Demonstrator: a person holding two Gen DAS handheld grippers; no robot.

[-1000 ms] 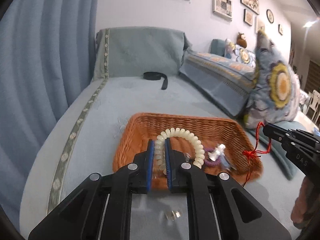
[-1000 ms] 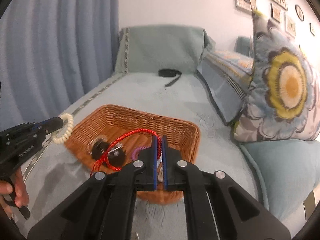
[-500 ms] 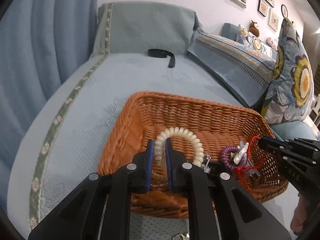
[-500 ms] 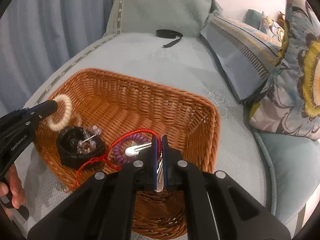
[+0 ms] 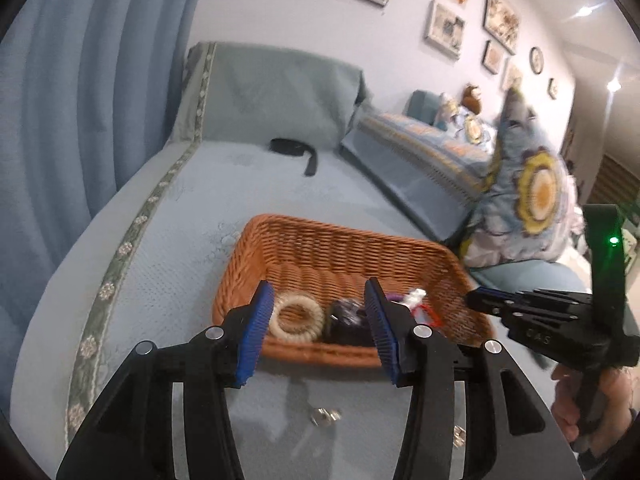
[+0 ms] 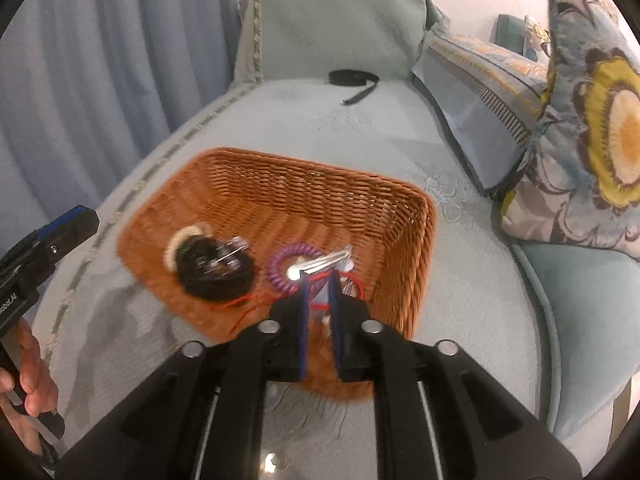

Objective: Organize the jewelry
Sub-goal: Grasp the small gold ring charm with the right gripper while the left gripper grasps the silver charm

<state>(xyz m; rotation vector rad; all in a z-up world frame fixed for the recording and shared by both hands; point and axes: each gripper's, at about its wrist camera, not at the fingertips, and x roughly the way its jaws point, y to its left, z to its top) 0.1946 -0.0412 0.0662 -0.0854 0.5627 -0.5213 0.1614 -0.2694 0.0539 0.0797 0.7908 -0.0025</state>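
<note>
Basket (image 6: 408,240): one cream bracelet (image 5: 298,317), one purple coil (image 6: 280,270) | both grippers' fingers opening, empty

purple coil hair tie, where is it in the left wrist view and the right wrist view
Left wrist view: the purple spiral coil hair tie is only a sliver low in the middle, mostly hidden behind the left tool's right blue finger.
Right wrist view: it lies centre frame, on the basket floor just above the right tool.
Shared landmark: the orange woven wicker basket, which holds it.
</note>
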